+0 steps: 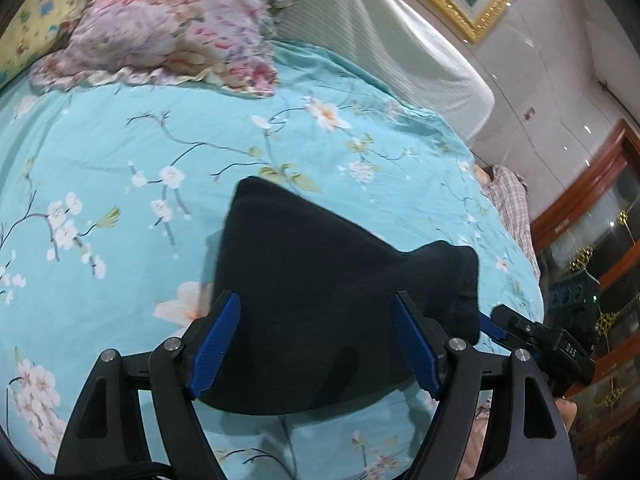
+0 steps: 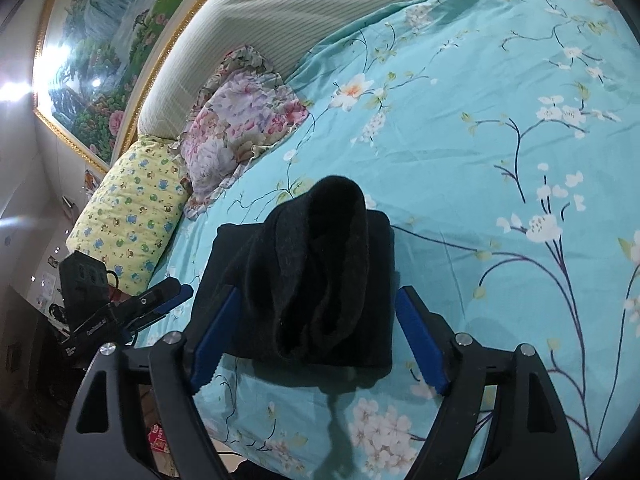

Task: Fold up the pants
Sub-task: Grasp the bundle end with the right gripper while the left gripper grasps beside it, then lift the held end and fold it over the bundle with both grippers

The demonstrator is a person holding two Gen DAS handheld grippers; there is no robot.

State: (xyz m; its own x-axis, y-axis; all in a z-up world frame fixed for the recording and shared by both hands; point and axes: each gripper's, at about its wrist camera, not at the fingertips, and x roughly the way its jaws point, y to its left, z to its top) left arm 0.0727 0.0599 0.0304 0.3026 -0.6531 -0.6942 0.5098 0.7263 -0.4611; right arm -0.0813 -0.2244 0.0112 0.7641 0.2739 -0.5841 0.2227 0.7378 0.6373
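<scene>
Black pants [image 2: 304, 280] lie folded in a soft, limp bundle on a flowered bed [image 2: 500, 160]. The left gripper [image 1: 316, 344] and right gripper [image 2: 310, 336] hover with fingers spread, holding nothing. The light fabric looks best pinched at a folded edge.

The folded pants [image 2: 304, 284] are lying on the bed [image 2: 480, 160], with two pillows [image 2: 240, 128] sitting behind them against the headboard [image 2: 260, 20], below a painting [image 2: 100, 52].
</scene>
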